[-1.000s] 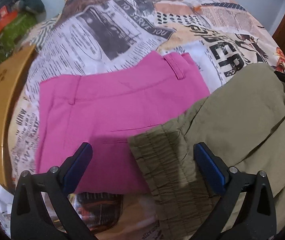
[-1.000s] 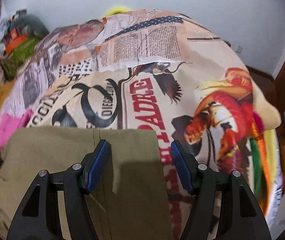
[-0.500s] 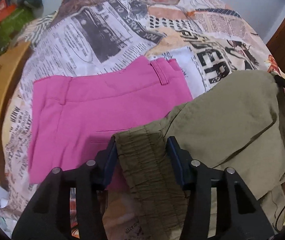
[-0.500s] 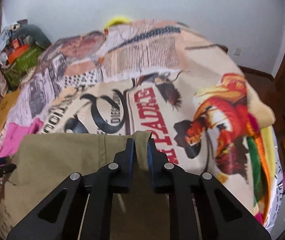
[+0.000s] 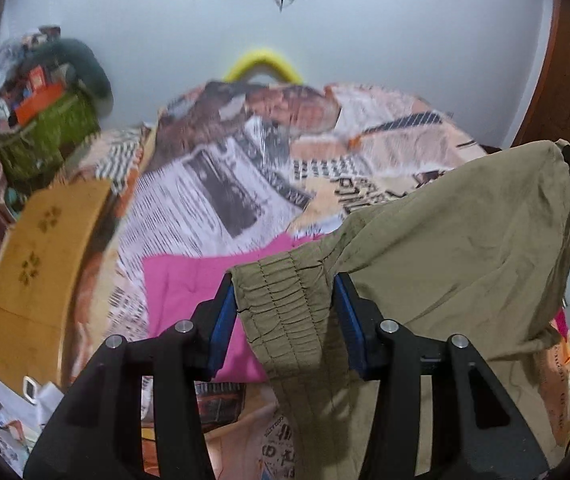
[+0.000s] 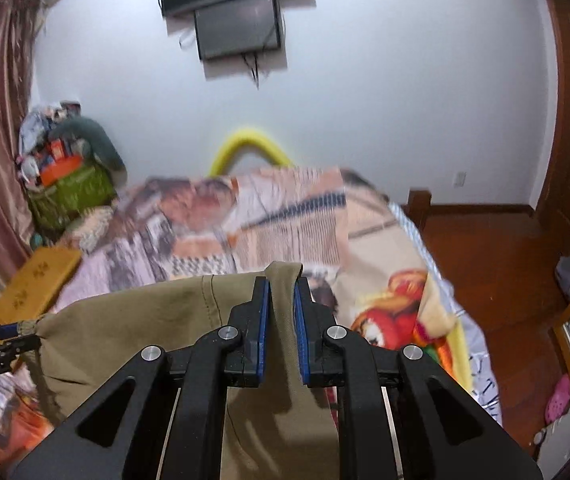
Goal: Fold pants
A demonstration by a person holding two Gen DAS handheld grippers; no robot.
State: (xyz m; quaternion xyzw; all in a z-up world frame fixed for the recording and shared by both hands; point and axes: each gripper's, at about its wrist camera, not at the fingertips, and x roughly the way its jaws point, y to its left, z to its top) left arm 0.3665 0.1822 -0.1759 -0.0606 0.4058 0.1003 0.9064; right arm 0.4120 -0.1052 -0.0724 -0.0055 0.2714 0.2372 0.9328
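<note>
**Khaki pants up off the bed, one end in each gripper**

You've got the khaki pants [image 5: 457, 248] strung between your two hands. The left gripper [image 5: 283, 320] has its fingers clamped on the gathered elastic waistband [image 5: 285, 304], which is thick, so they sit fairly wide with the band bunched between them. The right gripper [image 6: 281, 320] has its fingers almost together, pinching a thin fold of the cloth at the other end. Holding both ends like this lets the fabric hang and straighten out, which I'd guess sets you up for laying it flat or doubling it over.

The pants hang above the bed [image 5: 221, 200], sagging in the middle, with the pink pants [image 5: 189, 292] lying flat on the bedspread underneath.

Both grippers are tilted down, the left one steeper. Each shows up at the edge of the other's view.
</note>
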